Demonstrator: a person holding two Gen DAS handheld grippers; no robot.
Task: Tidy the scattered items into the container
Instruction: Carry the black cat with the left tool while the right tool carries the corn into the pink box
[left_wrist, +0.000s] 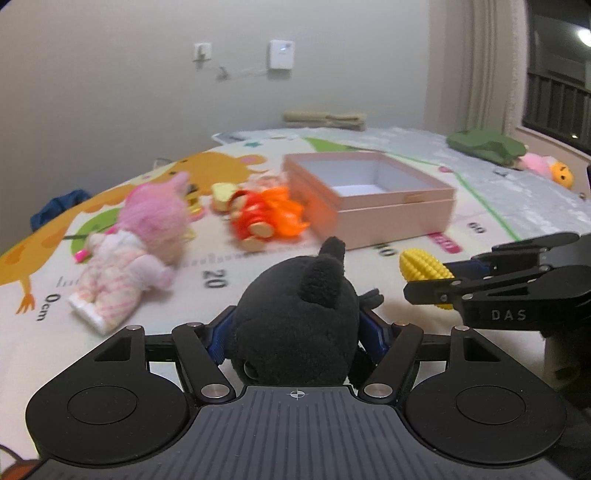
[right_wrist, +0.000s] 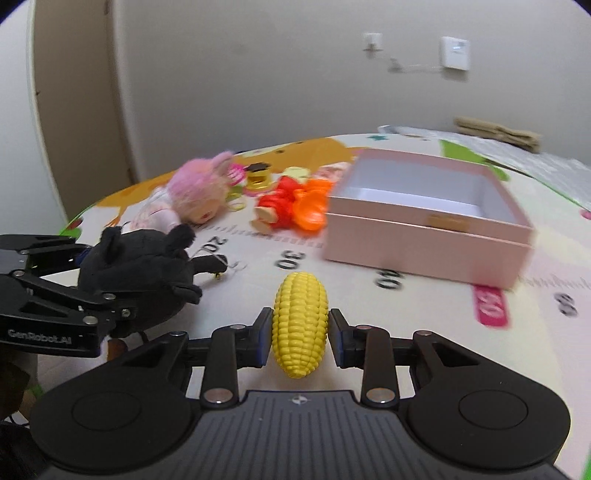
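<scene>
at bottom centre of each wrist view, left gripper (left_wrist: 297, 332) is clamped on the black plush (left_wrist: 295, 325) and right gripper (right_wrist: 300, 332) is closed snug around the yellow toy corn (right_wrist: 300, 325), both over the play mat (right_wrist: 406, 314), with the open pink box (right_wrist: 428, 236) ahead, upper right of centre.

under me there's a cartoon play mat (left_wrist: 406, 147) with a printed ruler. folded beige towels (left_wrist: 325, 119) sit at its far edge by the wall. a white wall box (left_wrist: 281, 54) and socket (left_wrist: 202, 51) hang above, curtain (left_wrist: 484, 66) on the right.
</scene>
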